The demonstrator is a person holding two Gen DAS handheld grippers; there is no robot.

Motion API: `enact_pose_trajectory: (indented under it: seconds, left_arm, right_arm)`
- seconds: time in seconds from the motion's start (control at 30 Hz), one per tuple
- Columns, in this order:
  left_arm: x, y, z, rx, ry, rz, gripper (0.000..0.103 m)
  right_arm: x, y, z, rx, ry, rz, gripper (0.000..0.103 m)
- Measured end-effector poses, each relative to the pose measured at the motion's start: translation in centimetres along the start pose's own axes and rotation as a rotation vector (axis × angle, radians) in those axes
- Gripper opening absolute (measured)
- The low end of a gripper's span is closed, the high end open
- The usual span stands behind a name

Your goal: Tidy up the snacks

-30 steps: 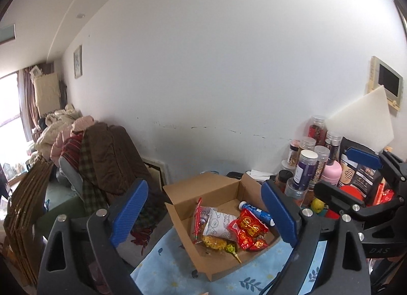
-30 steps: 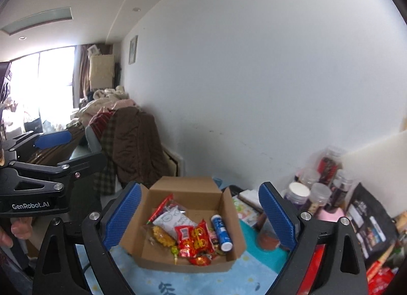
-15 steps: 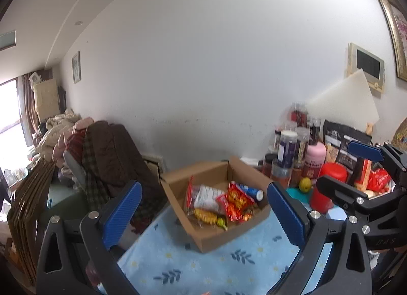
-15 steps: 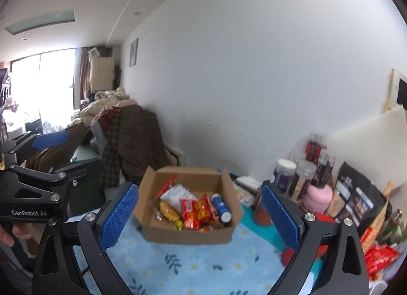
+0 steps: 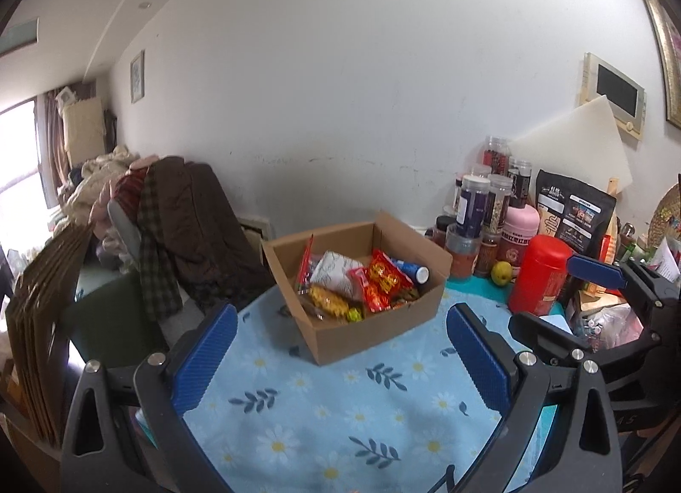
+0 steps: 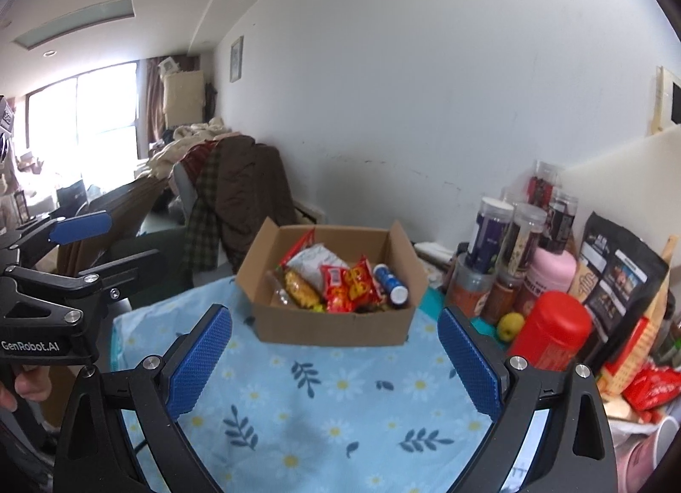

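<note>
White wall behind a table (image 5: pixel 340 420) covered with a light blue cloth printed with daisies and leaves. Clock directions below refer to each wrist view.

Left wrist view: open cardboard box (image 5: pixel 374 335) sits on the cloth at about 12 o'clock from the left gripper (image 5: pixel 340 348), well apart from it. Box contents: red snack packets (image 5: pixel 381 280), white patterned pouch (image 5: pixel 334 272), yellow-orange packet (image 5: pixel 325 301), blue tube with white cap (image 5: pixel 410 269) lying on its side at the box's right end. Left gripper jaws have just been opening and now stand spread wide, blue pads facing each other, only cloth between them. At 2 o'clock: red canister (image 5: pixel 538 274), pink bottle (image 5: pixel 519 229), clear jars (image 5: pixel 485 203), a black printed pouch (image 5: pixel 572 212), a small yellow-green fruit (image 5: pixel 501 272) beside the canister. At 9 to 10 o'clock: a chair draped with brown and plaid clothing (image 5: pixel 183 229).

Right wrist view: same box (image 6: pixel 332 327) at 12 o'clock from the right gripper (image 6: pixel 334 340), front wall facing the camera, corner flaps standing up. Right gripper jaws spread wide, nothing between the pads but cloth. Red canister (image 6: pixel 553 331) just past the right finger at 2 o'clock. The left gripper shows at 9 o'clock, held by a hand (image 6: pixel 25 382) of which only fingers are visible at the frame edge.

Both grippers are off the cloth, touching nothing.
</note>
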State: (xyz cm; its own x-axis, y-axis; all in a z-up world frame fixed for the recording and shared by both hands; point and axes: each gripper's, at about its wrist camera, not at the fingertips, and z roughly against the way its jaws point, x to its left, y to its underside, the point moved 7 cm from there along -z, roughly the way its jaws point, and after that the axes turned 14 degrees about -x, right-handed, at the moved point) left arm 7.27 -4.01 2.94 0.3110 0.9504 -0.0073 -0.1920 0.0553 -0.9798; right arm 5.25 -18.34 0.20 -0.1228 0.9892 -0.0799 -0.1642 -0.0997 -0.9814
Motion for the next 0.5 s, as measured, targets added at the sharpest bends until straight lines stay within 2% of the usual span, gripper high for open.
enact_pose_trajectory:
  seconds: [0.23,0.5]
  left_arm:
    - [0.3,1.6,0.1,0.031,-0.072,0.014,0.101]
    - [0.8,2.8,0.0,0.066,-0.106,0.031,0.101]
  right_arm:
    - [0.3,0.9,-0.3,0.02,-0.022,0.02,0.099]
    - [0.2,1.0,-0.4,0.026,-0.036,0.01,0.099]
